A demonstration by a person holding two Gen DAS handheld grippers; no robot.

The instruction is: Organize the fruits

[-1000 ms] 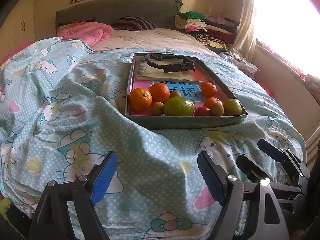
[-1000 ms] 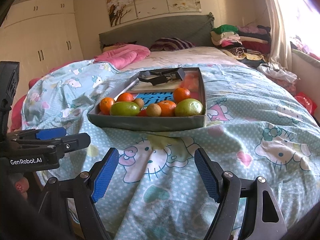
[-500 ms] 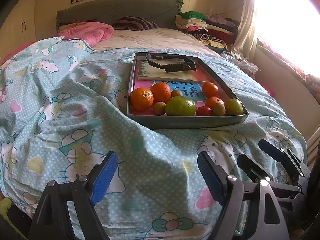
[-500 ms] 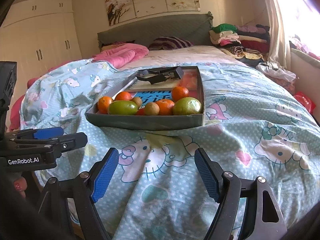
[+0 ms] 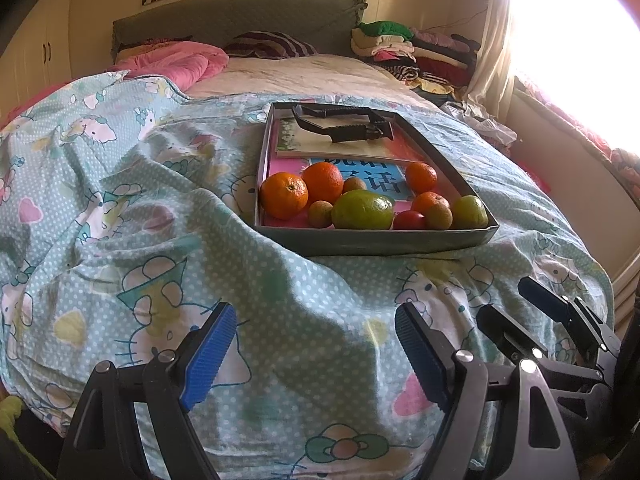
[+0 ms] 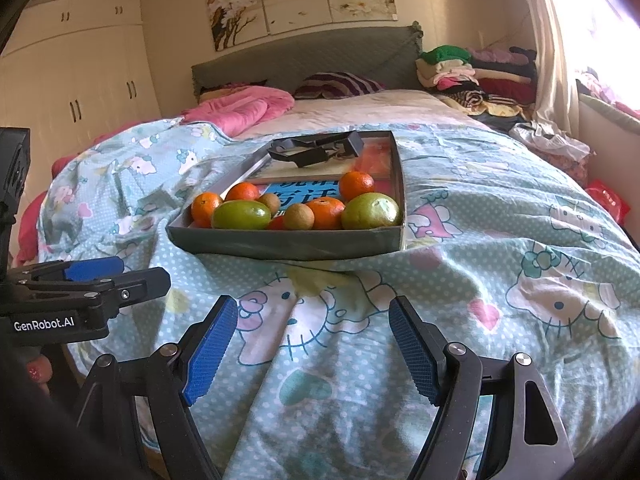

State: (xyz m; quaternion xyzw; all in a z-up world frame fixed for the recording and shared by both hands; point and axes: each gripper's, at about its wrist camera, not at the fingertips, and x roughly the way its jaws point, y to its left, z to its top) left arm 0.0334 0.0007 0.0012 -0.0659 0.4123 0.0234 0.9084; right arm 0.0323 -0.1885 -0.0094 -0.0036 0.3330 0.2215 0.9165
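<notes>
A shallow grey box tray [image 5: 372, 240] [image 6: 280, 242] rests on the bed. Its near end holds several oranges [image 5: 285, 195] [image 6: 326, 212], two green fruits [image 5: 363, 210] [image 6: 372, 211], small brown fruits [image 5: 320, 213] [image 6: 300, 216] and one red fruit [image 5: 408, 220]. My left gripper [image 5: 316, 350] is open and empty, low over the quilt in front of the tray. My right gripper [image 6: 312, 344] is open and empty, also short of the tray. Each gripper shows in the other's view: the right one [image 5: 532, 312] at lower right, the left one [image 6: 116, 276] at far left.
The far end of the tray holds books [image 5: 320, 148] and a black folded stand [image 5: 344, 122] [image 6: 316, 148]. The bed has a rumpled Hello Kitty quilt [image 5: 132, 216] [image 6: 500, 240], a pink blanket [image 5: 176, 66] and stacked clothes [image 5: 404, 48] by the window.
Both grippers have drifted slightly; the tray sits a little lower in both views. Jaws stay open and nothing has been picked up.
</notes>
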